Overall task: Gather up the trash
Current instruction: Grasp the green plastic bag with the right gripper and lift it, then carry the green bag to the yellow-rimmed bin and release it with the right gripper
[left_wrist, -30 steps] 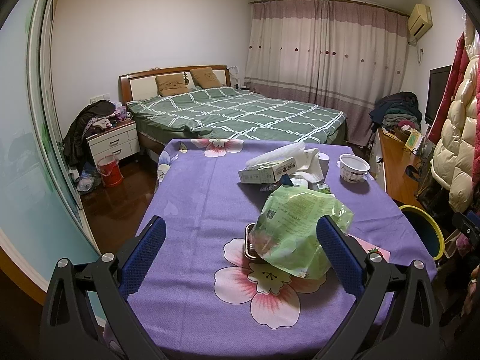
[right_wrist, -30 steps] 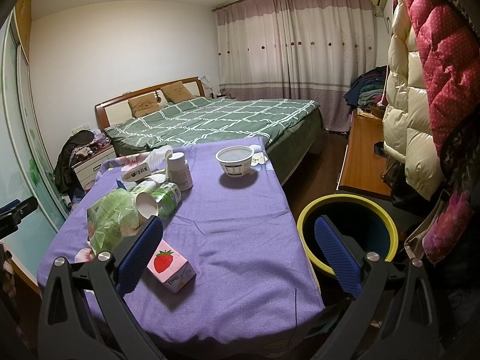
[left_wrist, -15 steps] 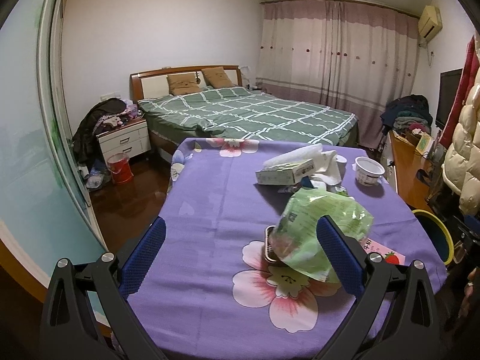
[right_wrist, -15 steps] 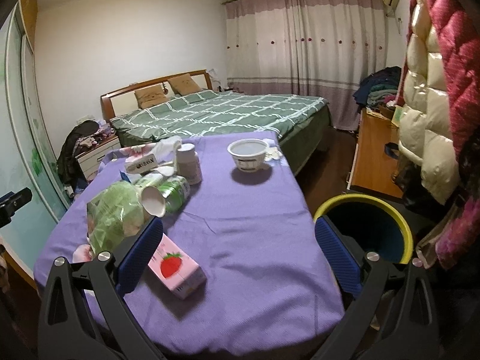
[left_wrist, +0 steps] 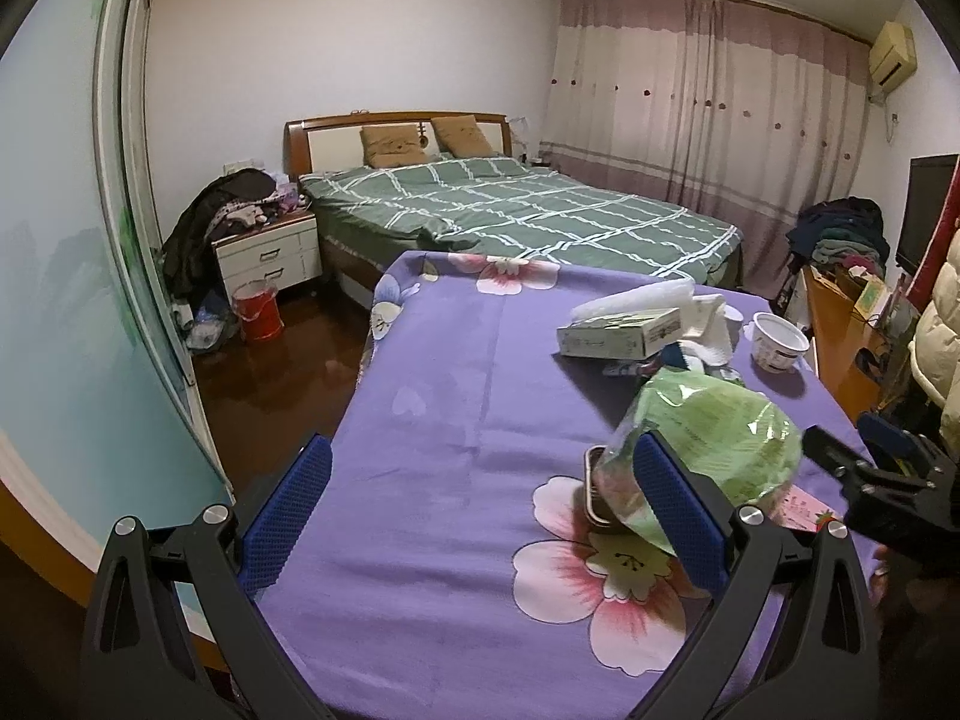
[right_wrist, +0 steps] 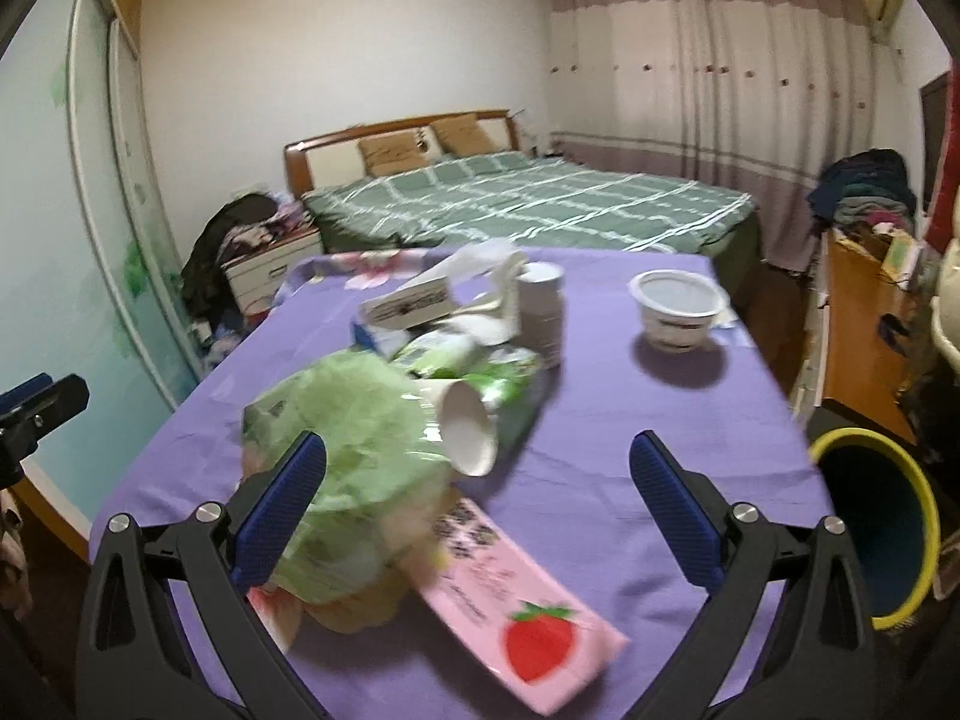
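The left gripper hangs over the purple worktop, jaws wide apart and gripping nothing. The right gripper hangs above the near edge, jaws likewise spread and empty. Between its fingers, toward 6 o'clock, lies a pink strawberry carton, touching a crumpled green plastic bag at 9 o'clock. A tipped paper cup rests against the bag. At 3 o'clock, off the worktop, stands a yellow-rimmed bin.

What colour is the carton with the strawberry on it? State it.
Pink, with a red strawberry; the carton shows best in the right wrist view, lying on the purple tablecloth.
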